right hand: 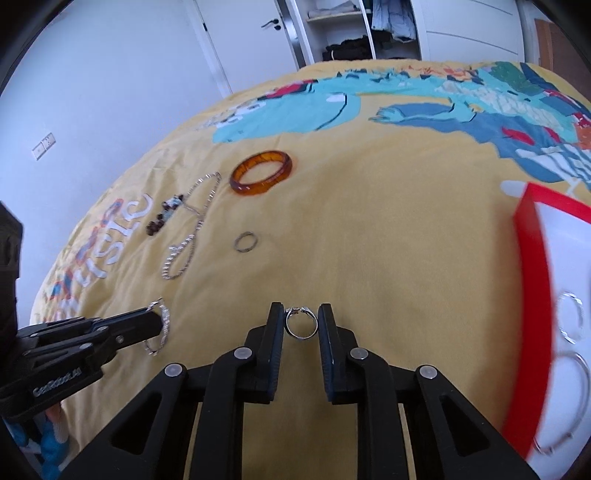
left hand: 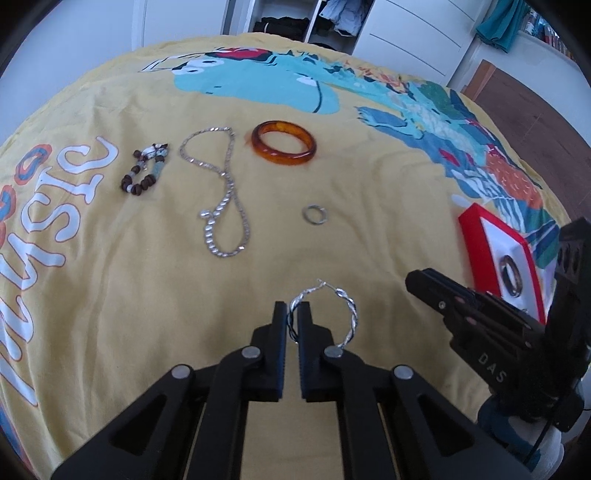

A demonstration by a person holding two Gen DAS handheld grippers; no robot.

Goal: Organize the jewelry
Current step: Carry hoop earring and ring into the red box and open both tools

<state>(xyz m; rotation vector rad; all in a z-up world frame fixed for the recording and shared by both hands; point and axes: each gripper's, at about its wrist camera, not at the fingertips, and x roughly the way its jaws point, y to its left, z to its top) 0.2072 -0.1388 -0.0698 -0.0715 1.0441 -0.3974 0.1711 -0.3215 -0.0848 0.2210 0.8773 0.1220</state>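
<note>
My left gripper [left hand: 292, 312] is shut on a twisted silver hoop earring [left hand: 343, 317], held just above the yellow bedspread; it also shows in the right wrist view [right hand: 159, 325]. My right gripper [right hand: 301, 314] is shut on a small silver ring [right hand: 301, 323]. On the spread lie an amber bangle [left hand: 283, 142], a silver chain necklace [left hand: 221, 192], a brown bead bracelet [left hand: 146, 171] and a plain metal ring [left hand: 315, 215]. A red-rimmed white tray [right hand: 532, 295] at the right holds several rings and hoops [right hand: 570, 323].
The bedspread [left hand: 147, 295] has printed letters at the left and a blue-green print at the back. White wardrobe doors and open shelves [right hand: 351, 33] stand beyond the bed. Wooden floor [left hand: 535, 110] shows at the far right.
</note>
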